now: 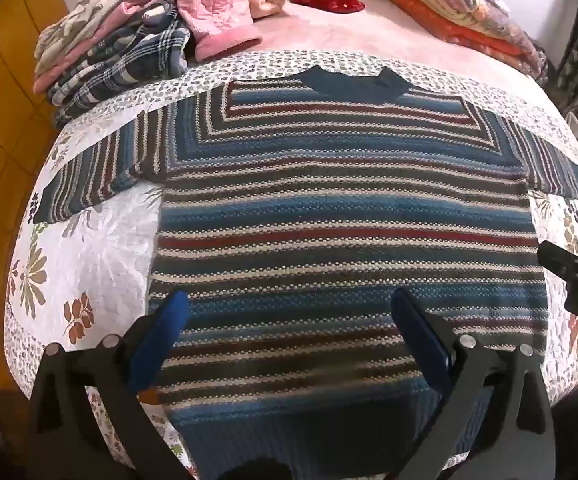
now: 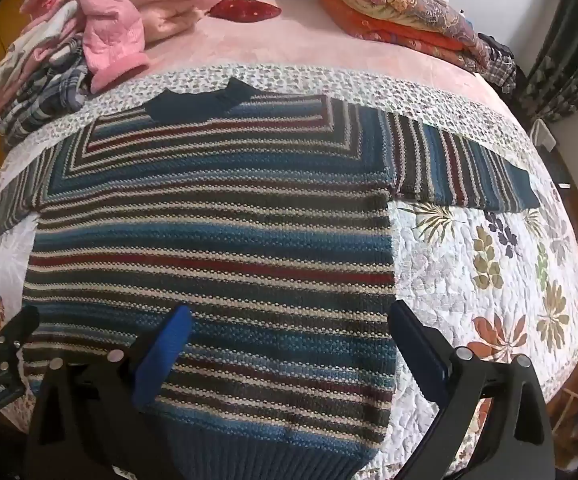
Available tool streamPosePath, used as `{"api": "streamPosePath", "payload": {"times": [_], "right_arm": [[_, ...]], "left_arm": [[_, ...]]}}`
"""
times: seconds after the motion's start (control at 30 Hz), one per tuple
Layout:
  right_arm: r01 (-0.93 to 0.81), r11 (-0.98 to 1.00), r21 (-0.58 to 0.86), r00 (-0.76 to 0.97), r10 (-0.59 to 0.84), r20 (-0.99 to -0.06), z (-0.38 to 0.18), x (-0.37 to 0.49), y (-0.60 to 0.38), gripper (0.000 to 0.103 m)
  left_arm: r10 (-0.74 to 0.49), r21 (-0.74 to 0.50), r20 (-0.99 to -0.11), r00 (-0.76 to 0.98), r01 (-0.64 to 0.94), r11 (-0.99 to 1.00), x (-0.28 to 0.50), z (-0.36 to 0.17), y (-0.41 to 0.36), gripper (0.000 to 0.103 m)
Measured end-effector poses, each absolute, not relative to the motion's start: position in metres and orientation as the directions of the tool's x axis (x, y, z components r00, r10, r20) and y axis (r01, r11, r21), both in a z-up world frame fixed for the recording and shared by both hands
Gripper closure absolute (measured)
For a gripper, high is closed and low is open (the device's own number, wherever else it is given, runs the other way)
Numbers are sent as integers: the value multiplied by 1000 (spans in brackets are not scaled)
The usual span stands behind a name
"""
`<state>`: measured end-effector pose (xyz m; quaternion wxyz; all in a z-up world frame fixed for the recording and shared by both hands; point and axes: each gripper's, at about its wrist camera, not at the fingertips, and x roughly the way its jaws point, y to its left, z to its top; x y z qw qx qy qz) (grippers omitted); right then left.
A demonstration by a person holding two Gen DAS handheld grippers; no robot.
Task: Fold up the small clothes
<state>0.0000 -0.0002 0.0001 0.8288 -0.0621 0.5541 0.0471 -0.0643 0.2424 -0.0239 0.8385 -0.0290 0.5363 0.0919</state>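
Observation:
A striped knit sweater [image 1: 345,216] in blue, grey, cream and red lies flat on a floral quilt [image 1: 89,248], collar away from me and both short sleeves spread out. My left gripper [image 1: 289,308] hovers open above the lower left part of the sweater body, blue pads wide apart, nothing between them. The same sweater [image 2: 209,240] fills the right wrist view. My right gripper [image 2: 289,316] is open over its lower right edge, one finger above the knit, the other above the quilt [image 2: 489,280]. The right gripper's tip shows at the left view's right edge.
A heap of clothes [image 1: 129,40], pink jackets and a plaid shirt, sits at the far left of the bed. Folded orange and patterned blankets [image 1: 457,12] are stacked at the far right. A red item [image 1: 329,0] lies between them. Yellow floor lies to the left.

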Motion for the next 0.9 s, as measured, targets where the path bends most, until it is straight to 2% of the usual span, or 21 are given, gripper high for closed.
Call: {"api": "streamPosePath", "payload": {"times": [0.17,0.37,0.53,0.67,0.9], "right_arm": [[-142,989,-51,391,8,-920,4,-1,7,4],[-157,987,18,386,78,-919,9,3,1,4],[-168,986,16,402,83,-912,4,-1,-1,4],[-163,986,21,403,86,-911,2,-1,-3,4],[-156,988,12,414,76,-907,2,-1,-1,4]], "left_arm": [[124,52,-905,407,-183,982,-64,-22,243,3],[115,35,-894,434,-188,982,-65,-22,242,3],[115,39,-880,462,-170,985,-63,-18,241,3],[69,-20,-870,489,-173,985,-65,-18,244,3],[86,-13,-865,494,-195,981,-63,-18,246,3]]}}
